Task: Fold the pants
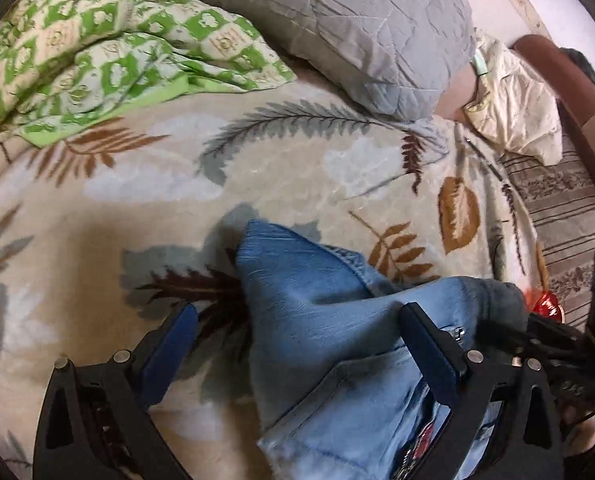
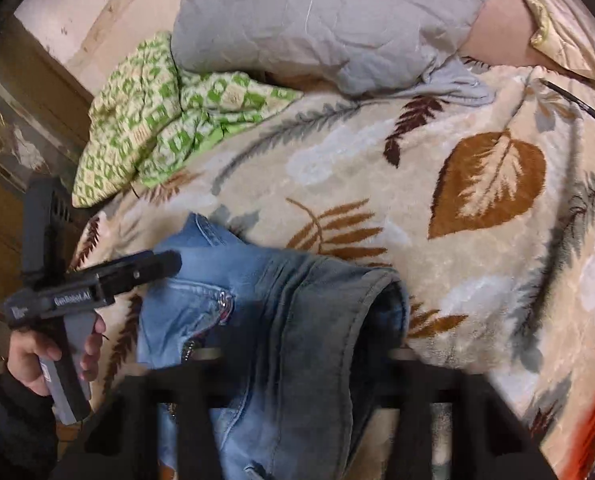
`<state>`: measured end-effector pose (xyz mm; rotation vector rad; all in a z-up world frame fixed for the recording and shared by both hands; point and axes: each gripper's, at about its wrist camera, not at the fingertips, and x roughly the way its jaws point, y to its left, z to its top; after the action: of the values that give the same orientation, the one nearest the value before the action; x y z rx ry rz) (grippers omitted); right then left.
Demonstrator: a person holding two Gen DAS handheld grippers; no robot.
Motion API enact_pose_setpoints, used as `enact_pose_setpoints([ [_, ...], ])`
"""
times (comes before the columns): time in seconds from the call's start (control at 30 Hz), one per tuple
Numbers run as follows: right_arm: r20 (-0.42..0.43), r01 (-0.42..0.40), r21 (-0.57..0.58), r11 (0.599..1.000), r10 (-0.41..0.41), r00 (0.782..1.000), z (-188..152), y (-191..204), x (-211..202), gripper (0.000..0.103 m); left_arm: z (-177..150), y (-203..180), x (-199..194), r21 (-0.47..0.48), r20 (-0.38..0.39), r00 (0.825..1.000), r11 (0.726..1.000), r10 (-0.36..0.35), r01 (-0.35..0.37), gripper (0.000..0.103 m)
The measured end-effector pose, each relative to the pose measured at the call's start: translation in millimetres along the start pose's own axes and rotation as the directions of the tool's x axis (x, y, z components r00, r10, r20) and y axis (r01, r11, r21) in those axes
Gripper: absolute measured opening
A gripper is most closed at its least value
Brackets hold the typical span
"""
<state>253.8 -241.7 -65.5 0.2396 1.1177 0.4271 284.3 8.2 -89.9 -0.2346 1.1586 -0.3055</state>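
Observation:
A pair of light blue jeans [image 1: 309, 312] lies bunched on a cream blanket with leaf prints [image 1: 281, 168]. In the left wrist view my left gripper [image 1: 297, 320] is open, its blue-padded fingers [image 1: 429, 344] wide apart on either side of the denim. The jeans also show in the right wrist view [image 2: 281, 312], draped over the front of my right gripper [image 2: 297, 356]; whether its fingers are closed is hidden by the cloth. The left gripper shows there [image 2: 153, 268], held by a hand at the jeans' left edge.
A grey quilted pillow [image 1: 337, 28] and a green-and-cream patterned quilt [image 1: 97, 52] lie at the far side of the bed. A cream cloth [image 1: 513, 104] and striped bedding [image 1: 565, 216] sit at the right. A wooden cabinet [image 2: 5, 152] stands left of the bed.

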Motion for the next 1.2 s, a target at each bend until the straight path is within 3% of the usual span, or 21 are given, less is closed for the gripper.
enact_pose_setpoints([
  [0.1,0.012,0.042,-0.059,0.997,-0.041,0.999,-3.5,8.1,4.2,0.03,-0.8,-4.1,2.7,0.049,0.005,1.0,0.999,0.008,-0.008,0.1],
  [0.17,0.021,0.055,-0.089,0.995,-0.053,0.998,-5.0,12.2,3.9,0.027,0.3,-6.5,3.8,0.082,-0.001,1.0,0.997,-0.016,0.016,0.081],
  [0.2,0.026,0.064,-0.1,0.993,-0.062,0.998,-5.5,13.6,3.3,0.025,0.5,-7.0,4.5,0.088,-0.012,0.999,0.995,-0.041,0.042,0.062],
  [0.37,0.068,0.139,-0.154,0.978,-0.13,0.989,-9.1,20.8,0.3,0.02,-1.9,-11.3,4.7,0.134,-0.014,0.999,0.991,-0.029,0.03,0.057],
  [0.6,0.08,0.207,-0.18,0.962,-0.196,0.977,-14.8,18.0,7.7,0.018,-4.0,5.5,14.6,0.091,-0.026,0.997,0.993,-0.072,0.074,0.055],
  [0.7,0.057,0.194,-0.149,0.97,-0.188,0.981,-16.3,11.4,15.3,0.018,-5.3,1.3,16.3,0.097,-0.017,0.999,0.994,-0.046,0.048,0.055],
  [0.77,0.076,0.199,-0.163,0.966,-0.189,0.979,-17.1,15.9,11.1,0.018,-8.3,-5.8,3.1,0.113,0.029,0.999,0.993,-0.029,0.025,0.063],
  [0.8,0.084,0.191,-0.163,0.968,-0.179,0.98,-17.4,17.6,6.4,0.019,-11.9,-10.1,-10.0,0.122,0.07,0.997,0.992,-0.01,0.002,0.07],
  [0.83,0.095,0.183,-0.155,0.971,-0.17,0.981,-18.2,20.2,-3.0,0.023,-14.6,-12.7,-19.8,0.128,0.1,0.995,0.991,0.021,-0.033,0.085],
  [0.87,0.105,0.179,-0.149,0.973,-0.164,0.981,-19.6,23.4,-13.1,0.03,-21.1,-18.3,-42.0,0.136,0.166,0.982,0.985,0.086,-0.109,0.092],
  [0.9,0.124,0.182,-0.145,0.973,-0.164,0.979,-21.9,27.9,-26.9,0.063,-25.0,-21.0,-54.7,0.141,0.204,0.973,0.98,0.111,-0.142,0.102],
  [0.93,0.155,0.191,-0.147,0.971,-0.168,0.974,-25.2,33.7,-42.7,0.1,-31.1,-26.1,-74.7,0.155,0.257,0.955,0.969,0.149,-0.193,0.103],
  [1.03,0.302,0.236,-0.178,0.955,-0.176,0.937,-39.2,56.0,-98.9,0.103,-58.3,-45.0,-149.4,0.184,0.476,0.847,0.915,0.237,-0.36,0.103],
  [1.1,0.365,0.293,-0.189,0.937,-0.21,0.907,-48.4,70.6,-131.7,0.103,-74.0,-52.1,-187.6,0.151,0.559,0.778,0.888,0.286,-0.435,0.103],
  [1.13,0.409,0.343,-0.179,0.922,-0.247,0.878,-56.1,79.7,-152.2,0.103,-83.7,-55.5,-206.1,0.125,0.597,0.746,0.883,0.296,-0.452,0.103],
  [1.2,0.466,0.414,-0.143,0.899,-0.308,0.83,-70.5,92.4,-177.6,0.103,-102.1,-58.9,-230.7,0.097,0.643,0.712,0.892,0.282,-0.442,0.103],
])
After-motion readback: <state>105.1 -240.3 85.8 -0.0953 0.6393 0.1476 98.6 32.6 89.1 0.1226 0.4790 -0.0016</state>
